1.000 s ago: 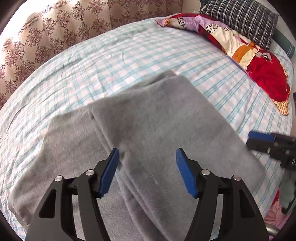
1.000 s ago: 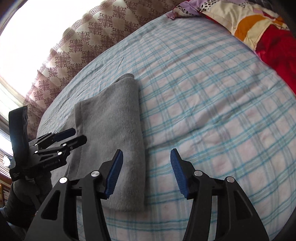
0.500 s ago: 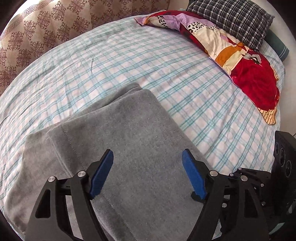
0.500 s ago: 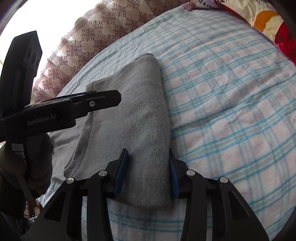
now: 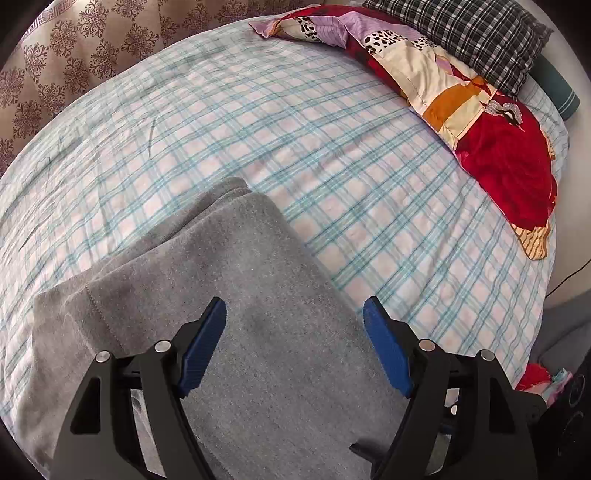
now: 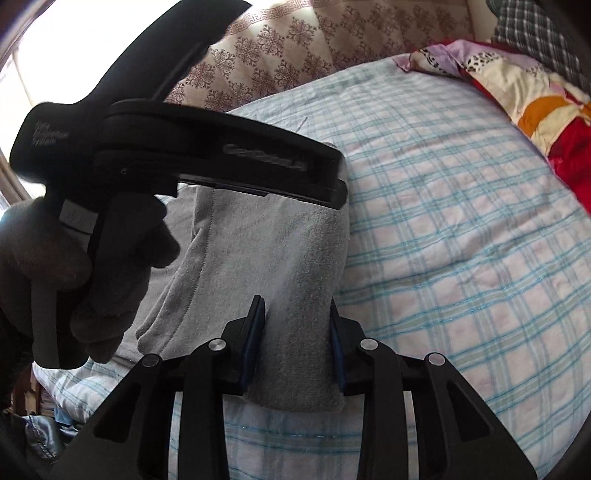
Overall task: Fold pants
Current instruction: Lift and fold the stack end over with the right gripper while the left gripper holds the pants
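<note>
The grey pants [image 5: 236, 280] lie folded on the checked bed sheet [image 5: 332, 155], near its front edge. My left gripper [image 5: 295, 325] is open and hovers just above the top layer of the fold. In the right wrist view my right gripper [image 6: 295, 325] is shut on the near end of the folded grey pants [image 6: 266, 251]; the cloth is bunched between its blue pads [image 6: 255, 332]. The left gripper's black body [image 6: 207, 155], held by a gloved hand, crosses that view above the pants and hides their far end.
A patchwork quilt in red, orange and purple [image 5: 480, 110] and a dark checked pillow [image 5: 461, 33] lie at the bed's far right. A brown patterned curtain [image 5: 74, 55] hangs behind the bed. Clutter shows off the bed's edge at the lower right [image 5: 543, 376].
My right gripper moved onto the near end of the pants and closed on it. My left gripper moved forward over the fold and stayed open.
</note>
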`<state>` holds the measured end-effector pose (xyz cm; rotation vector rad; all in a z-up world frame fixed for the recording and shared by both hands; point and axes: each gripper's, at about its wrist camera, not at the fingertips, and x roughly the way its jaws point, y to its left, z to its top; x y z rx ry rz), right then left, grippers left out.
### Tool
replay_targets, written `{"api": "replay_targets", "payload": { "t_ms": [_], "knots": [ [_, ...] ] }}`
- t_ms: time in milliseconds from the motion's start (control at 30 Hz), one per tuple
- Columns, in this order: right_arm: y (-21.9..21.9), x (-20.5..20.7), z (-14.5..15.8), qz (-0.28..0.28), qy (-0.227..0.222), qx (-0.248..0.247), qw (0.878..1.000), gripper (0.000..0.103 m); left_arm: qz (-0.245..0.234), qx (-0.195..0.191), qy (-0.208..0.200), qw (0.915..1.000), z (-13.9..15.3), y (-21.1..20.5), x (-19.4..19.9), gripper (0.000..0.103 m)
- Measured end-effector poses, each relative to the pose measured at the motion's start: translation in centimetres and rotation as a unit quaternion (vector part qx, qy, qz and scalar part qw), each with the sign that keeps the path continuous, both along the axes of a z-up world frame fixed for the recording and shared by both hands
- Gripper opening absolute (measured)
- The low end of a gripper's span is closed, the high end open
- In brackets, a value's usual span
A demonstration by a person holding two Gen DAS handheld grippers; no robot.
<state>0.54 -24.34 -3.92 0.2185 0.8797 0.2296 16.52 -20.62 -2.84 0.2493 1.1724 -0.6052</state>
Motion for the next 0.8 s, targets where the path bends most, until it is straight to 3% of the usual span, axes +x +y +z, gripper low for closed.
{"api": "replay_targets", "payload": {
  "t_ms": [233, 433, 600, 733, 800],
  "knots": [
    [2.5, -1.1, 1.4, 0.032, -0.034, -0.045, 0.998, 0.032, 0.015, 0.032, 0.027, 0.9990, -0.6, -0.3, 0.8, 0.078],
    [3.1, -1.4, 1.3, 0.038, -0.036, -0.060, 0.997, 0.032, 0.022, 0.052, 0.048, 0.9972, -1.5, 0.3, 1.2, 0.077],
    [4.1, -1.8, 1.5, 0.041, -0.039, -0.076, 0.995, 0.032, 0.020, 0.038, 0.068, 0.9968, -1.4, 0.7, 1.1, 0.054],
    [4.2, -1.9, 1.9, 0.039, -0.041, -0.079, 0.995, 0.032, 0.025, 0.022, 0.065, 0.9973, -1.0, 1.7, 0.8, 0.026],
    [4.5, -2.1, 2.2, 0.036, -0.045, -0.085, 0.995, 0.032, 0.027, 0.011, 0.066, 0.9974, -0.6, 2.6, 0.6, 0.021]
  ]
}}
